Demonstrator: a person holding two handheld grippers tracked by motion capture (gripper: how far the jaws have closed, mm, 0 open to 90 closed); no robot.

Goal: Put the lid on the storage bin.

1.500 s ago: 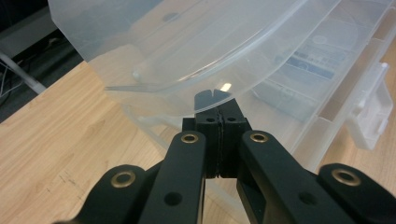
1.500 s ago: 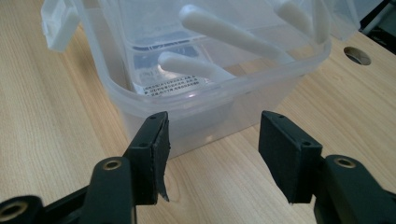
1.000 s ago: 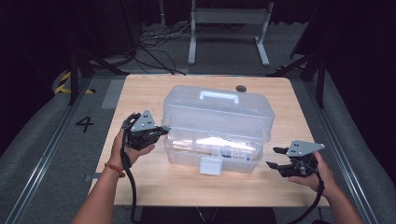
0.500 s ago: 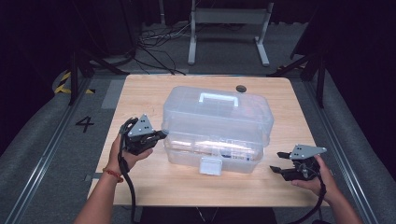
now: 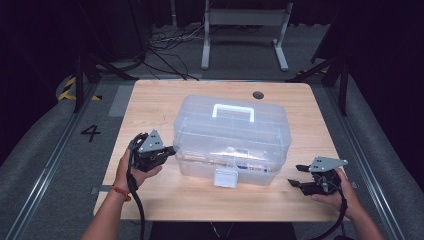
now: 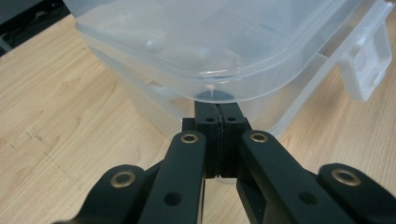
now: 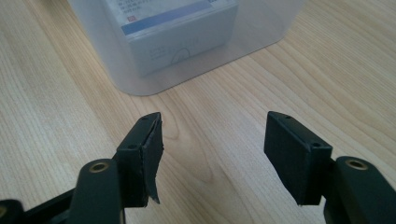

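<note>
We worked at a pale wooden table (image 5: 160,107), and the largest thing on it was a clear plastic storage box (image 5: 232,142) standing upright near the middle, its lid down. A white handle (image 5: 233,111) lay flat on the lid, and a white latch (image 5: 225,177) hung at the middle of the front wall facing us. Through the wall in the right gripper view we could see a white carton with a blue stripe (image 7: 175,28) inside the box, resting against its corner. A small dark grommet (image 5: 258,95) sat in the tabletop behind the box, well apart from it.

Our left gripper (image 5: 169,150) was at the box's left end, with its jaws pressed fully together and nothing between them. In the left gripper view the closed tips (image 6: 217,109) sat right under the overhanging rim of the lid, touching it or just short of it; we could not tell which.

Our right gripper (image 5: 296,176) rested low on the table just off the box's front right corner, apart from it. Its jaws stood partly open around bare wood and gripped nothing.
</note>
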